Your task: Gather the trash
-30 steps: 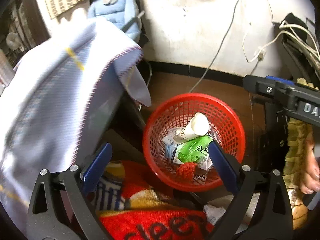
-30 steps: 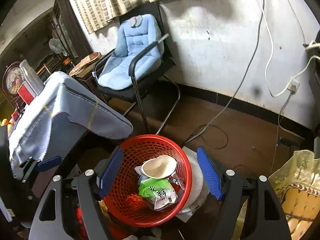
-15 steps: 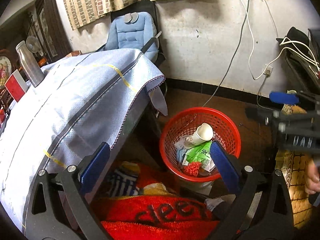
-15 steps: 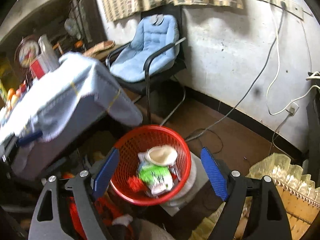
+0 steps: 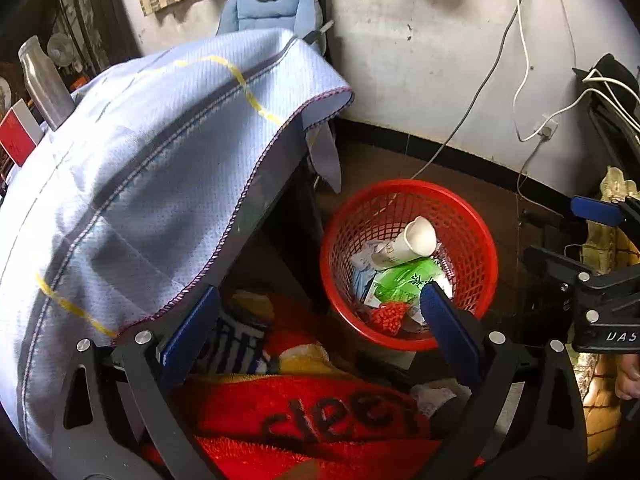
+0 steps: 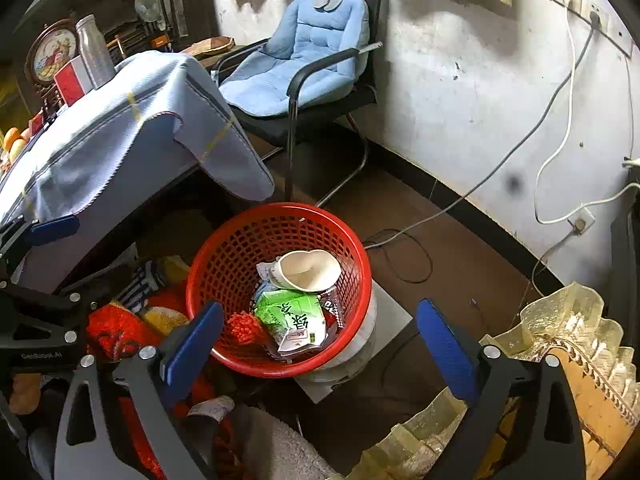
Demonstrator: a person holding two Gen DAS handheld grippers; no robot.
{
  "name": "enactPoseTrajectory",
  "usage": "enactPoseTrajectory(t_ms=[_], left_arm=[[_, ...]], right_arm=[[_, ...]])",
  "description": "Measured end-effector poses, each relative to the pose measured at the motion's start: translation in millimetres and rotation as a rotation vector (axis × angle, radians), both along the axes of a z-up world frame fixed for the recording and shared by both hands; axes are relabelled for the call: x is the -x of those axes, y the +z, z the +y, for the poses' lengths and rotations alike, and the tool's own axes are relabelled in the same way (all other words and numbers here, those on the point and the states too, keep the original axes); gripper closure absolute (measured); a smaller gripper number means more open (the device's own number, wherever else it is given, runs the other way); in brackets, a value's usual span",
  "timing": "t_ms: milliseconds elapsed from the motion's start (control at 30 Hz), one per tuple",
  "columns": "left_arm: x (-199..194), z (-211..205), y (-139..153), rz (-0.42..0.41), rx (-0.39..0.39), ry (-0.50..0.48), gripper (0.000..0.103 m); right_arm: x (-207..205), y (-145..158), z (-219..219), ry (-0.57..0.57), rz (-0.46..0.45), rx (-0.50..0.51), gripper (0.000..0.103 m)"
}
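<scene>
A red mesh basket [image 5: 400, 186] [image 6: 280, 210] stands on the floor beside the cloth-covered table. In it lie a white paper cup [image 5: 408, 242] [image 6: 306, 270], a green packet [image 5: 408, 280] [image 6: 294, 314] and a red crumpled piece [image 5: 386, 316] [image 6: 244, 326]. My left gripper [image 5: 320, 320] hovers open above the basket's near-left side, nothing between its fingers. My right gripper [image 6: 320, 320] hangs over the basket's near rim, its jaws opening wide and empty. Each gripper shows at the edge of the other's view.
A table under a light blue cloth [image 5: 140, 160] [image 6: 120, 140] overhangs the basket's left. A blue cushioned chair [image 6: 308, 52] stands by the wall, with cables across the floor. A red lettered towel [image 5: 320, 420] lies below. A yellowish lace cover [image 6: 560, 340] sits right.
The right gripper's jaws have spread wider over the basket and it has rolled. The left gripper has drawn back and leftward, so the basket sits further right in its view. The trash lies unchanged.
</scene>
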State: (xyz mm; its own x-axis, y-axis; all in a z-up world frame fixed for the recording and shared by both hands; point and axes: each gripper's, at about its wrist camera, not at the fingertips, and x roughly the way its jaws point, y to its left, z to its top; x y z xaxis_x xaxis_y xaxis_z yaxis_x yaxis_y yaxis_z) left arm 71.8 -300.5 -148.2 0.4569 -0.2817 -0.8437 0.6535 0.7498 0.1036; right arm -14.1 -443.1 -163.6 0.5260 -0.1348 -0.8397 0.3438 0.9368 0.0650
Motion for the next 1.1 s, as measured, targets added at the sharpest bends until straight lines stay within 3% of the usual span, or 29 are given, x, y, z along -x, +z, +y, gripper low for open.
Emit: enactPoseTrajectory(t_ms=[333,1100], left_arm=[[-5.8,-3.3,-13.1,0.034,-0.03,-0.002,0.007],[-8.6,-10.6,-23.9,0.043,-0.086,-0.015,0.007]], right_arm=[[-8.8,-26.9,-0.5,0.013,0.05,-0.031,0.007],[-12.5,-30.7,11.8,0.118,0.037,-0.06,0.007]])
